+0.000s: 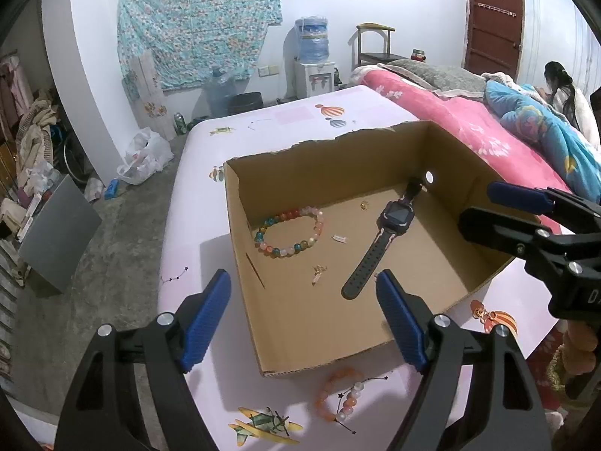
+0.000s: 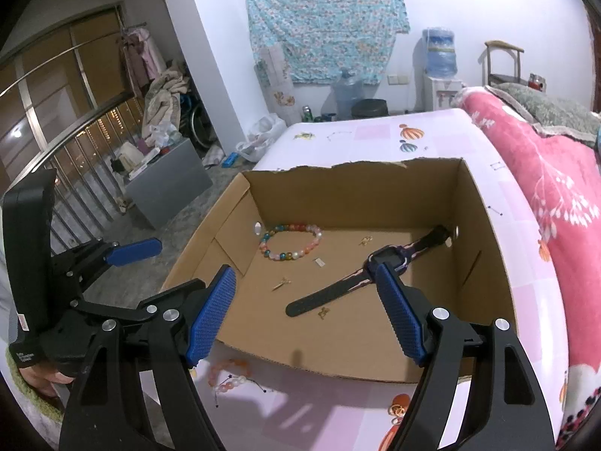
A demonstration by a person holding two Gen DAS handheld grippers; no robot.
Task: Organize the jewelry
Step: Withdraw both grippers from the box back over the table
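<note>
An open cardboard box (image 1: pixel 240 203) (image 2: pixel 484 233) stands on the pink table. Inside lie a multicoloured bead bracelet (image 1: pixel 289 233) (image 2: pixel 291 241), a dark smartwatch (image 1: pixel 379 248) (image 2: pixel 360 278) and a few small gold pieces (image 1: pixel 318 273) (image 2: pixel 281 283). An orange and white bead bracelet (image 1: pixel 340 394) (image 2: pixel 229 376) lies on the table in front of the box. My left gripper (image 1: pixel 304 319) is open and empty above the box's near wall. My right gripper (image 2: pixel 306 312) is open and empty above the box's near side; it also shows in the left wrist view (image 1: pixel 484 206).
A bed with pink and blue blankets (image 1: pixel 469 120) (image 2: pixel 544 188) runs along the table's right side. A person (image 1: pixel 559 86) sits at the far right. A grey cabinet (image 1: pixel 56 233) and clutter stand on the floor at left. A water dispenser (image 1: pixel 313 60) is by the far wall.
</note>
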